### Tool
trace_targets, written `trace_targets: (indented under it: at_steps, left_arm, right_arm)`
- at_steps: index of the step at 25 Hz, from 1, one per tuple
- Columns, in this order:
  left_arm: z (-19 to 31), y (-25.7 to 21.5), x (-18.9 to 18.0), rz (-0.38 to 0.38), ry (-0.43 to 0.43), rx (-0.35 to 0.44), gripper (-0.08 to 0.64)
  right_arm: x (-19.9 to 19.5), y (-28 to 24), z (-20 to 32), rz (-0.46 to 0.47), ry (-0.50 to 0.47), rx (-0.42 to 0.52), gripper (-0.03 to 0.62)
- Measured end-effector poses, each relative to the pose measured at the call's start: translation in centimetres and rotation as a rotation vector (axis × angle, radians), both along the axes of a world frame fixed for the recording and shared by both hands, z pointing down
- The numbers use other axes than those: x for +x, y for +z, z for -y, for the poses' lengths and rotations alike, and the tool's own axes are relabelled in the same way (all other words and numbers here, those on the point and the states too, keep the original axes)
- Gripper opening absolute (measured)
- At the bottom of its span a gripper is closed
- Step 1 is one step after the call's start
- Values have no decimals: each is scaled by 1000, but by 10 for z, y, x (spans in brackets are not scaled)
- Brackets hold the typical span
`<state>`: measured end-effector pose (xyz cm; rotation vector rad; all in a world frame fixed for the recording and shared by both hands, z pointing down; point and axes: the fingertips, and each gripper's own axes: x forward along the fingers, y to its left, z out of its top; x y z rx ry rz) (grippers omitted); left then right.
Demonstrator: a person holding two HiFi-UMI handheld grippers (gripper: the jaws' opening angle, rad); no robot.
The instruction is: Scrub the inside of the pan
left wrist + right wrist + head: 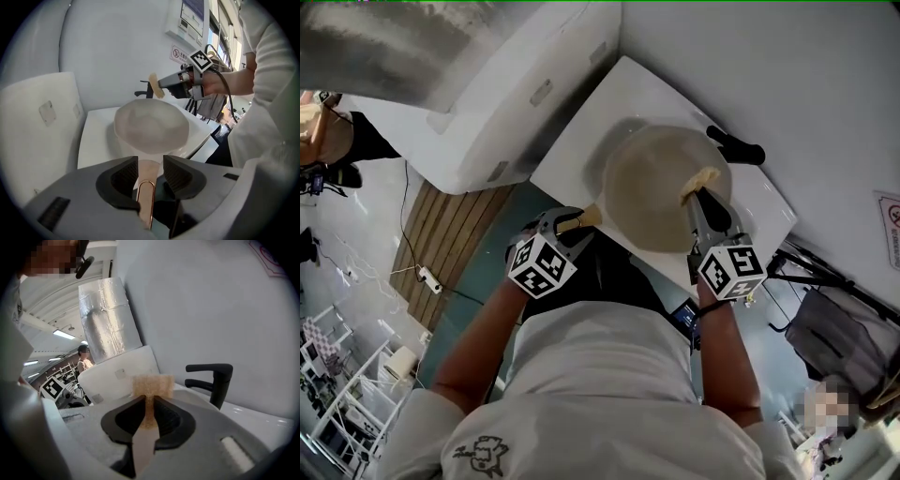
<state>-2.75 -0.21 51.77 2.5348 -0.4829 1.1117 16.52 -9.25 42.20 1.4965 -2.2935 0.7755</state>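
Observation:
A pale round pan (661,187) sits on the white counter (581,141); in the left gripper view the pan (151,126) lies straight ahead. Its copper-edged handle (146,197) runs back between the jaws of my left gripper (151,171), which stand wider than the handle without pressing on it. In the head view the left gripper (575,225) is at the handle's end (581,220). My right gripper (150,411) is shut on a tan sponge (152,387). It hangs over the pan's right rim (701,199), the sponge (698,180) above the inside.
A black tap (736,145) stands behind the pan on the right, also ahead in the right gripper view (213,380). A large white casing (487,103) and a silver foil duct (105,319) sit to the left. The wall lies just behind the counter.

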Motion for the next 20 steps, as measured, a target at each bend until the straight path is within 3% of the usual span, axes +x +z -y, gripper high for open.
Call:
trace_targets:
  at_steps: [8,20]
  left_arm:
    - [-6,41,-10,82,66,-39,166]
    - [-11,76,-21,123,89,-131,166]
  right_arm:
    - [14,46,19,-38,66,-82,58]
    - [33,93,52,-84,155,-137,58]
